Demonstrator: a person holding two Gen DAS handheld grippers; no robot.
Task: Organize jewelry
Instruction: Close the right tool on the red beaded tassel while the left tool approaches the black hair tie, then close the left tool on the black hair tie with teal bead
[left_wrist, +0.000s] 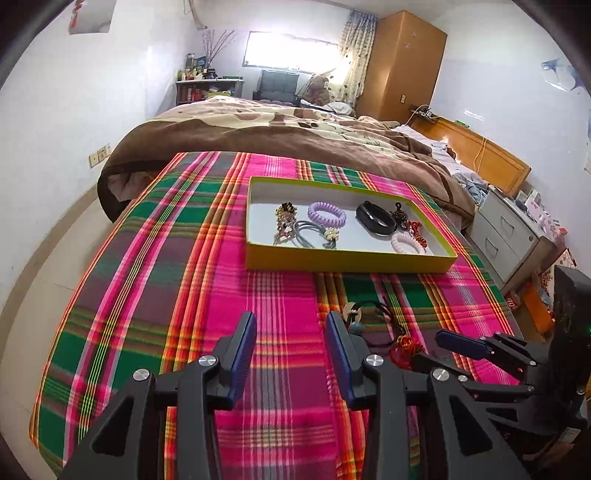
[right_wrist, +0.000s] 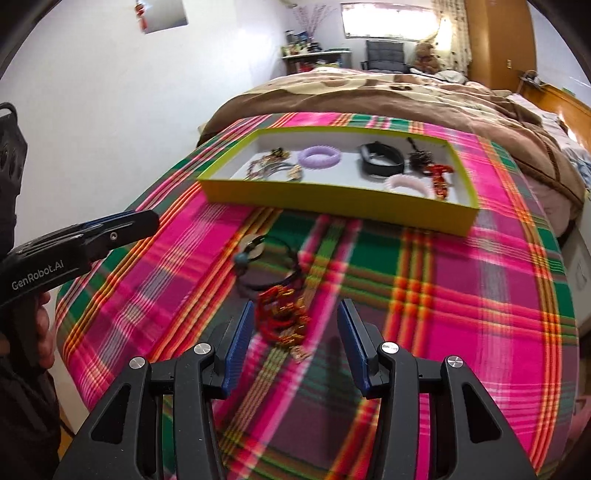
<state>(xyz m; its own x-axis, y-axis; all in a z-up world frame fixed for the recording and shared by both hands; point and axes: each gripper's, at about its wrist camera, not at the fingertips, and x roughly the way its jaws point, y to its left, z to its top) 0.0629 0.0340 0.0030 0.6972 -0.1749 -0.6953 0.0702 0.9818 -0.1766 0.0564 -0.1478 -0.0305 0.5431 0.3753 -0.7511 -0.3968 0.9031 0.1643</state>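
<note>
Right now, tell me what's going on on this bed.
A person is sorting jewelry into a yellow tray on the plaid blanket, holding a gripper in each hand. The tray already holds hair ties and bracelets, including a purple coil tie. The right gripper, jaws open, hovers at a red beaded piece lying loose beside a black cord. The left gripper is open and empty.

Both wrist views look low across the plaid cloth (left_wrist: 184, 280) toward the tray (right_wrist: 332, 201).

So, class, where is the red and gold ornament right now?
The red and gold ornament lies on the plaid cloth, outside the yellow tray, just ahead of the open right tool, beside a black cord.
</note>
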